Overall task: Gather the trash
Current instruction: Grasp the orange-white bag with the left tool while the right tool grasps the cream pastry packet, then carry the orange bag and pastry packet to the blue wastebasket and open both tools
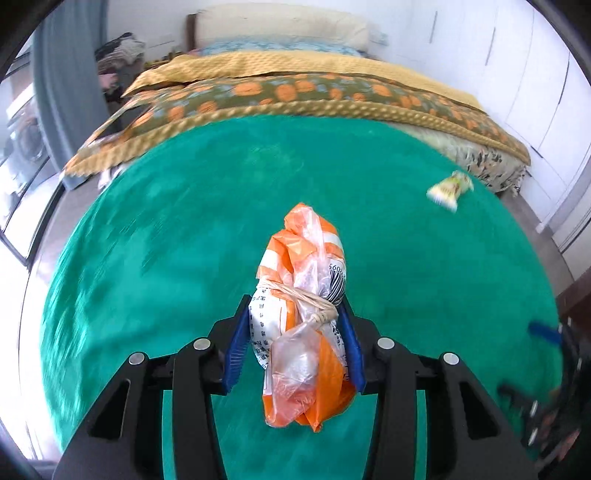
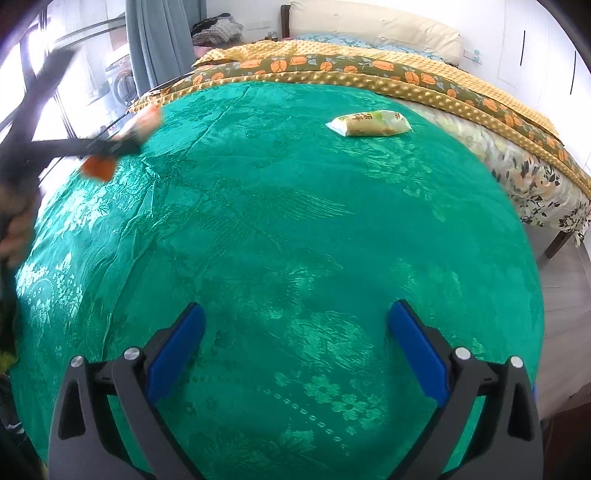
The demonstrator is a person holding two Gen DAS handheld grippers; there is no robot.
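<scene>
My left gripper is shut on an orange and white plastic bag bundle tied with a rubber band, held above the green bedspread. The same bundle shows blurred at the left of the right wrist view, in the left gripper. A yellow snack packet lies on the green bedspread toward the far right; in the left wrist view this snack packet is blurred. My right gripper is open above the bedspread with nothing between its blue pads.
A yellow dotted blanket with an orange-patterned border lies folded across the bed behind the green cover. Pillows sit at the headboard. White wardrobes stand right of the bed, a grey curtain and window left. A hand holds the left gripper.
</scene>
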